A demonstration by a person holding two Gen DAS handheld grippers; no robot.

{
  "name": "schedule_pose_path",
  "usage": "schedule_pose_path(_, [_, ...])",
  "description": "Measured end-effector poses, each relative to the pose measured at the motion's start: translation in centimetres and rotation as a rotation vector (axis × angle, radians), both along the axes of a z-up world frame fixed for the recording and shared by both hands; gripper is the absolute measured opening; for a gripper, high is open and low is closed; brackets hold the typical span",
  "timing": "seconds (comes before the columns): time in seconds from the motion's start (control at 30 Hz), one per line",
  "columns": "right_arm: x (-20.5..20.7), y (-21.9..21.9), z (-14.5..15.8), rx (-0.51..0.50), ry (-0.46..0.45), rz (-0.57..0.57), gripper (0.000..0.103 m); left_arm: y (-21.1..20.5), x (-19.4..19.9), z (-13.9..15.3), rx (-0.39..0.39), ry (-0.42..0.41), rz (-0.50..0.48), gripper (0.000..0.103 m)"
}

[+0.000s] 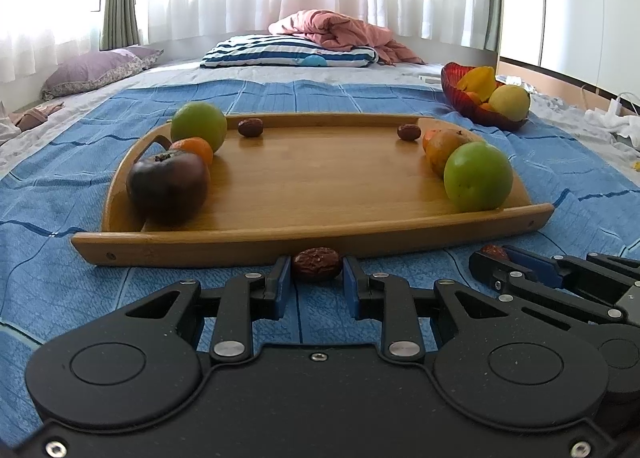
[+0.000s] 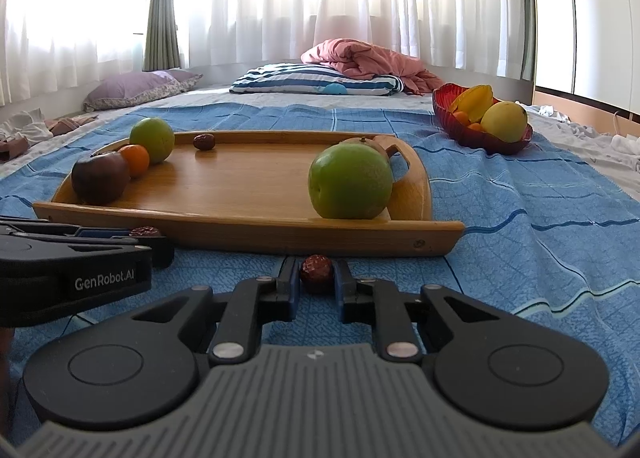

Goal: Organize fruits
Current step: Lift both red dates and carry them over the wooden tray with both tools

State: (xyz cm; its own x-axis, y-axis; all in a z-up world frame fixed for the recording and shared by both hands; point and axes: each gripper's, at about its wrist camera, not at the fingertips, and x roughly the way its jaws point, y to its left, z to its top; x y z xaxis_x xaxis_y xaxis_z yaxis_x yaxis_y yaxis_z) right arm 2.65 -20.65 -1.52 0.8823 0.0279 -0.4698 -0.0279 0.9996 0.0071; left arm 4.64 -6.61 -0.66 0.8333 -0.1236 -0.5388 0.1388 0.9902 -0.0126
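Observation:
A wooden tray [image 1: 320, 173] lies on the blue bedspread, also in the right wrist view [image 2: 248, 185]. It holds green apples [image 1: 478, 175] [image 1: 199, 125], a dark fruit [image 1: 168, 185], a small orange [image 1: 192, 149] and red dates [image 1: 251, 127] [image 1: 409, 132]. My left gripper [image 1: 317, 276] is shut on a red date [image 1: 317, 264] just before the tray's front rim. My right gripper [image 2: 317, 278] is shut on another red date [image 2: 317, 273] at the rim, and shows at the right of the left wrist view [image 1: 494, 260].
A red glass bowl [image 1: 460, 93] with yellow and orange fruit stands behind the tray on the right, also in the right wrist view [image 2: 444, 105]. A striped pillow [image 1: 288, 51], a pink quilt [image 1: 340, 29] and a purple pillow [image 1: 96, 69] lie at the far end.

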Motion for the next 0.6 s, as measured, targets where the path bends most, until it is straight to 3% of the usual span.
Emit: schedule_pose_path(0.6, [0.9, 2.0, 2.8, 0.029, -0.063, 0.047, 0.022, 1.5, 0.8, 2.6, 0.012, -0.05, 0.026, 0.026])
